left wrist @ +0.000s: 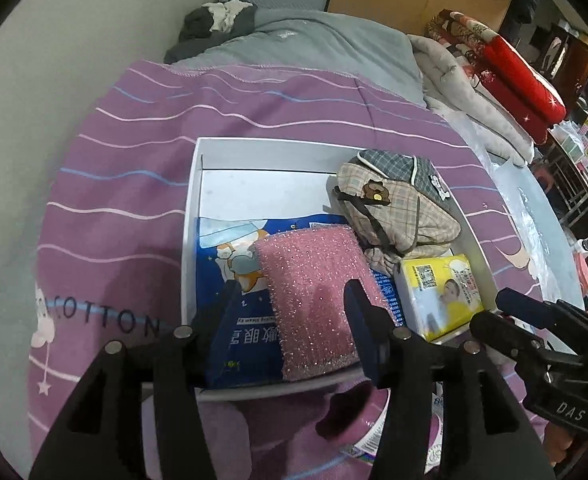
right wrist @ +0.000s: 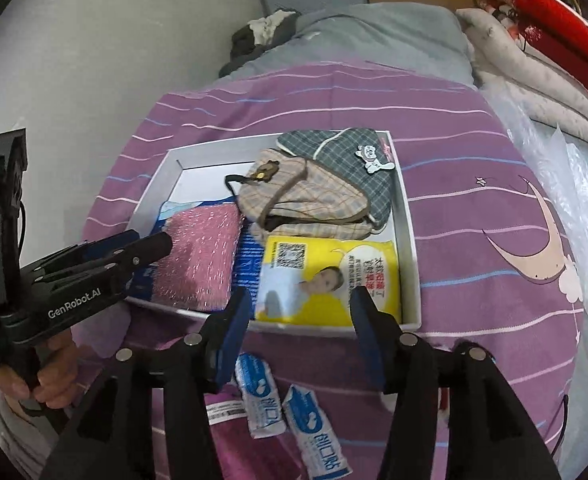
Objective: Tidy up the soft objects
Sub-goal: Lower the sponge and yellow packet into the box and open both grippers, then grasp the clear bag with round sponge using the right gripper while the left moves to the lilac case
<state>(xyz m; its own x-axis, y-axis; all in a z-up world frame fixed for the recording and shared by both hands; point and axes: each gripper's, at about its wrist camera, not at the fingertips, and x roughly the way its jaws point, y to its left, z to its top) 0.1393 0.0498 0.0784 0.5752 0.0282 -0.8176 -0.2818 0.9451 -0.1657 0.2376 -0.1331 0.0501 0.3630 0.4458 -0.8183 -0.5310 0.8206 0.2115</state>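
- The left gripper (left wrist: 290, 312) stands part open astride the pink glitter sponge (left wrist: 314, 292), its pads clear of it and nothing held. The sponge lies on a blue eye-mask packet (left wrist: 234, 320) at the lower left of the white box (left wrist: 198, 184).
- The right gripper (right wrist: 300, 328) is likewise part open and empty, poised over the yellow tissue pack (right wrist: 330, 276) at the lower right of the box.
- Both things look set down, so the step seems a release. Lift each gripper straight off so the pads do not drag sponge or pack back out.
- Count in the box: one sponge, one blue packet, one tissue pack, one plaid cloth pouch (right wrist: 318, 192) at the upper right.
- Outside, at the bottom of the right wrist view: two small plaster packets (right wrist: 258, 392), side by side on the purple striped bedsheet (right wrist: 474, 200). They probably go in next.
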